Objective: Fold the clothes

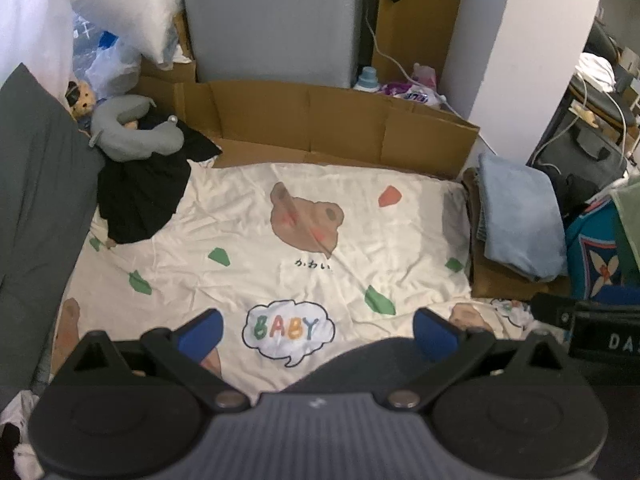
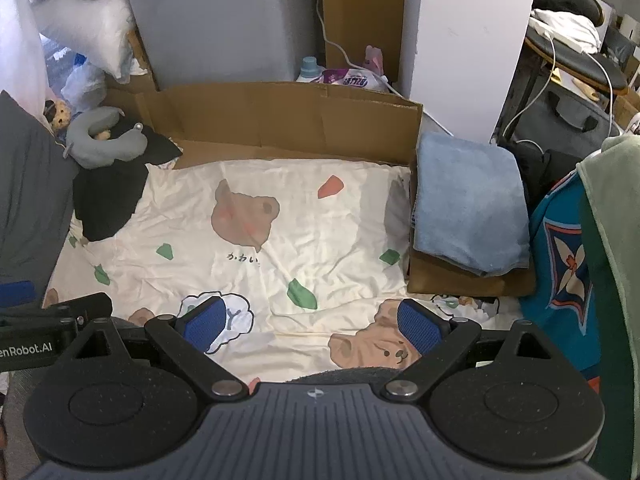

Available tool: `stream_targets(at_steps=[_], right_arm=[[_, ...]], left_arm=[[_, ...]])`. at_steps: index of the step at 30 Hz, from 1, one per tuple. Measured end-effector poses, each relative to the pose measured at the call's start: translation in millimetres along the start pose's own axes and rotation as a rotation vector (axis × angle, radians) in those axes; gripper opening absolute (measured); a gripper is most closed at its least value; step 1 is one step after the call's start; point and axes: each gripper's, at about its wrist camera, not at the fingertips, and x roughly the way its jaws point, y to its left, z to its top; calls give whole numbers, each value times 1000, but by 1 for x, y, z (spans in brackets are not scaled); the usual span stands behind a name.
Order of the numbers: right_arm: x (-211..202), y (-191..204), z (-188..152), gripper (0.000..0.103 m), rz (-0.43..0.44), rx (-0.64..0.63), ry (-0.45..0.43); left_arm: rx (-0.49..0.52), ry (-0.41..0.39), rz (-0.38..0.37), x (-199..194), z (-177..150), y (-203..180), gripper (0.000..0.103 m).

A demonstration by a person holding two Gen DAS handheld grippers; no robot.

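Cream bear-print bedsheet point(image 1: 280, 240) lay spread as a folding surface in the left wrist view, the left claw point(image 1: 316, 330) gaping empty above it, while the right wrist view showed the right claw point(image 2: 314, 326) likewise open and empty, folded blue towel point(image 2: 468, 200) stacked aside, black garment point(image 2: 108, 200) apparently awaiting folding.
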Motion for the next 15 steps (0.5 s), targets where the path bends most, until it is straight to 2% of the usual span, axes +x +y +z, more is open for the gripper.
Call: stream_targets(at_steps=[15], right_arm=[[1,-1,1,96,26,9,21]], left_arm=[[0,-1,8,1,0,-1,102]])
